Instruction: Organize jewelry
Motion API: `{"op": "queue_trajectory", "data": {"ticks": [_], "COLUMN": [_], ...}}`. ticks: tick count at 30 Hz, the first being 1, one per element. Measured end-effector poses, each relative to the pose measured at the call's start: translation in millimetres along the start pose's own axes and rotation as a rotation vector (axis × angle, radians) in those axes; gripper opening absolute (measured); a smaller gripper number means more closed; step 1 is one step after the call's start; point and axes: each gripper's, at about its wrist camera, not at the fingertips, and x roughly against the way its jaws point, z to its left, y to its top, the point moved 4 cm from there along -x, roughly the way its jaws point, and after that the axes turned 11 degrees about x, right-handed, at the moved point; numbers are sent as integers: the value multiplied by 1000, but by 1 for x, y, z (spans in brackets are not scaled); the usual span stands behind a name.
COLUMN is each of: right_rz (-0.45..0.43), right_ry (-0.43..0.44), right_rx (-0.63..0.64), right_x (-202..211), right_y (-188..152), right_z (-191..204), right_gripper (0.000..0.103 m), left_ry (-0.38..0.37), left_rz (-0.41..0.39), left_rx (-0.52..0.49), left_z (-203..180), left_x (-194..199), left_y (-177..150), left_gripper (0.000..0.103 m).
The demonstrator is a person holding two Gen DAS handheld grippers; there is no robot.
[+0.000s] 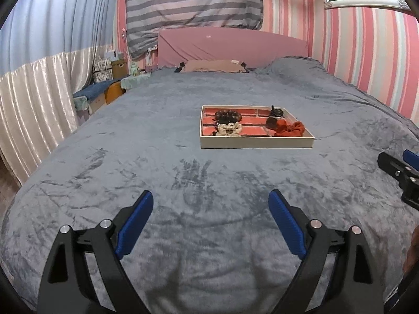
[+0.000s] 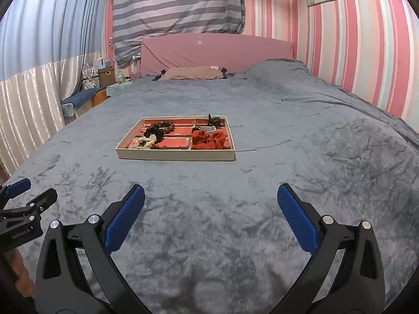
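Note:
A cream jewelry tray [image 1: 256,144] with red compartments lies on the grey bedspread; it also shows in the right wrist view [image 2: 175,156]. It holds a dark bead bracelet [image 1: 227,115] [image 2: 163,126], a cream scrunchie [image 1: 228,129] [image 2: 144,141], a red scrunchie [image 1: 291,128] [image 2: 209,140] and a small dark piece [image 1: 275,111] [image 2: 215,121]. My left gripper [image 1: 210,200] is open and empty, well short of the tray. My right gripper [image 2: 210,194] is open and empty, also short of the tray. Each gripper shows at the other view's edge.
The grey bedspread [image 1: 157,157] covers a wide bed with a pink headboard [image 1: 230,45] and a pillow [image 1: 214,66] at the far end. Boxes and a bench [image 1: 104,89] stand along the left by the curtain. A striped wall [image 1: 366,52] runs on the right.

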Motion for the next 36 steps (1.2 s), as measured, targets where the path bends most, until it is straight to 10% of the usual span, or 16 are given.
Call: {"op": "queue_trajectory", "data": {"ticks": [36], "right_rz": [-58], "right_ry": [-38], "right_rx": [-34], "right_x": [40], "right_y": [-10], "right_z": [-7], "right_gripper": [99], "left_ry": [24], "left_rz": [-65], "left_rx": [-1], "left_z": [-4], "left_x": [36], "left_y": [4], "left_gripper": [88]}}
